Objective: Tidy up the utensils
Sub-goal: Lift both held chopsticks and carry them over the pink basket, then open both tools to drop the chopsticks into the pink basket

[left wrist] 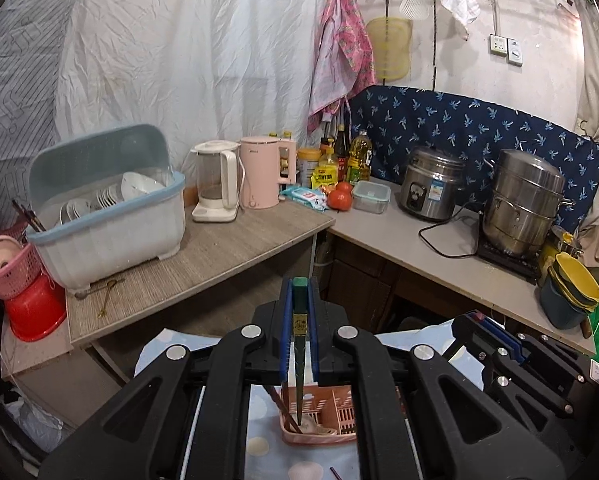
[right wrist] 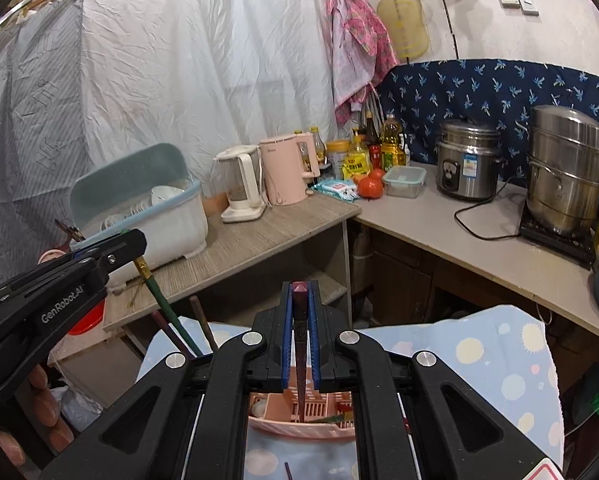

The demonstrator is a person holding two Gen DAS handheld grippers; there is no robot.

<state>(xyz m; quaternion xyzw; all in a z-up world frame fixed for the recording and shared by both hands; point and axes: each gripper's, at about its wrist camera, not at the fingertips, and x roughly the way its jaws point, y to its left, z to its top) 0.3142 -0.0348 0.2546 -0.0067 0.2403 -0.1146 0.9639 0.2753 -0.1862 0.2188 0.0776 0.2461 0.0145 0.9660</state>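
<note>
My left gripper (left wrist: 300, 285) is shut on a dark green chopstick (left wrist: 298, 344) that hangs point-down into a pink utensil basket (left wrist: 319, 438). A brown chopstick (left wrist: 279, 404) leans in the same basket. My right gripper (right wrist: 300, 286) is shut on a dark red-brown chopstick (right wrist: 300, 360), point-down over the pink basket (right wrist: 299, 428). The left gripper (right wrist: 133, 246) also shows at the left of the right wrist view with the green chopstick (right wrist: 167, 312). The right gripper's fingers (left wrist: 479, 322) show in the left wrist view at lower right.
The basket sits on a blue dotted cloth (right wrist: 479, 360). A loose chopstick (right wrist: 288, 471) lies on the cloth. Beyond stand a wooden table (left wrist: 219, 248) with a dish box (left wrist: 107, 216) and two kettles, and a counter (left wrist: 439, 248) with a rice cooker (left wrist: 431, 188) and steamer pot (left wrist: 523, 200).
</note>
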